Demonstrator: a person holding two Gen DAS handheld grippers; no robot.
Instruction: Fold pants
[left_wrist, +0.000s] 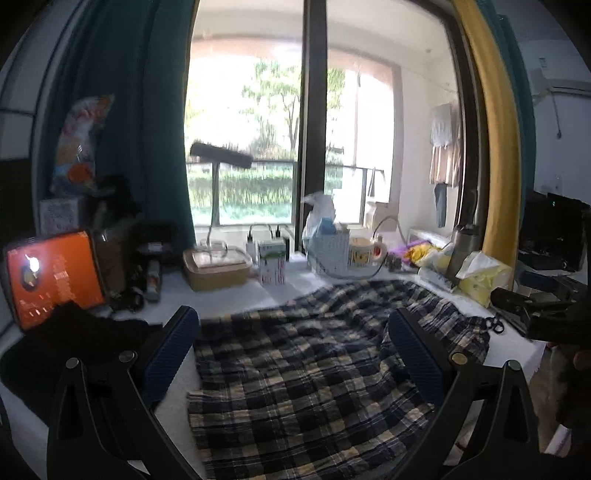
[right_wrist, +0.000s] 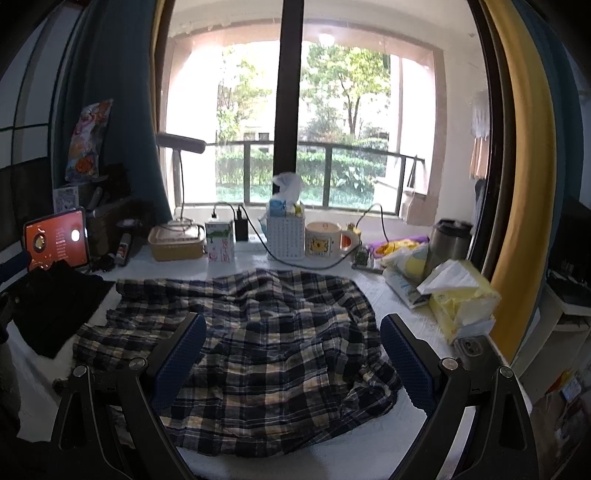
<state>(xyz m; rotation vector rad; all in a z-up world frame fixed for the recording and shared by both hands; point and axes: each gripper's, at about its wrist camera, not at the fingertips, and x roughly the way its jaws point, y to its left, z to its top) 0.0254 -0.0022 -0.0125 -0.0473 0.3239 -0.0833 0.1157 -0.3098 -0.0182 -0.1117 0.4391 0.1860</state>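
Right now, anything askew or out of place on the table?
The plaid pants lie rumpled, not flat, the right edge bunched into folds. A phone sits near the table's right edge beside the yellow tissue pack. Nothing spilled or damaged.

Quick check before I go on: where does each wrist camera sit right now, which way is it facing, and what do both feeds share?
Left wrist: behind the open left gripper, above the plaid pants, facing the window; the other gripper shows at right.
Right wrist: behind the open right gripper, over the pants, facing the window squarely; no hand shows.
Shared: pants, mug, tablet, tissue pack.
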